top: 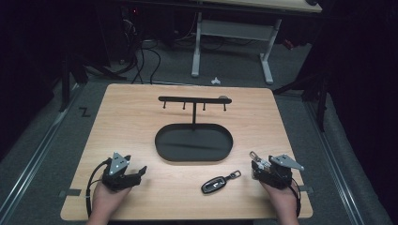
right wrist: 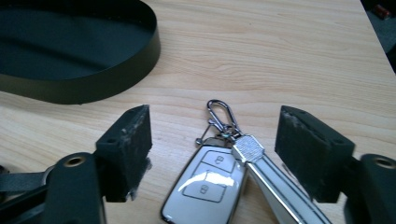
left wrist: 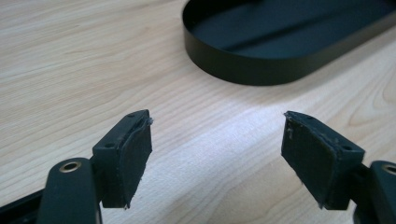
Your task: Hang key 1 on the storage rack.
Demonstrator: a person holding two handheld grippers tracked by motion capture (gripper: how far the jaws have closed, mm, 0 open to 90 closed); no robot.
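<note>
A black oval tray sits mid-table, and a post rising from it carries a crossbar with several hooks. A black car key fob lies on the wood in front of the tray. My right gripper is open at the front right. A white key fob with a silver strap and clip lies on the table between its fingers, untouched by the pads. My left gripper stands open at the front left with nothing between its fingers. The tray's wall is ahead of it.
The wooden table has bare wood left and right of the tray. The tray's rim lies up and left of the right jaws. On the floor beyond the table stand a white desk frame and cables.
</note>
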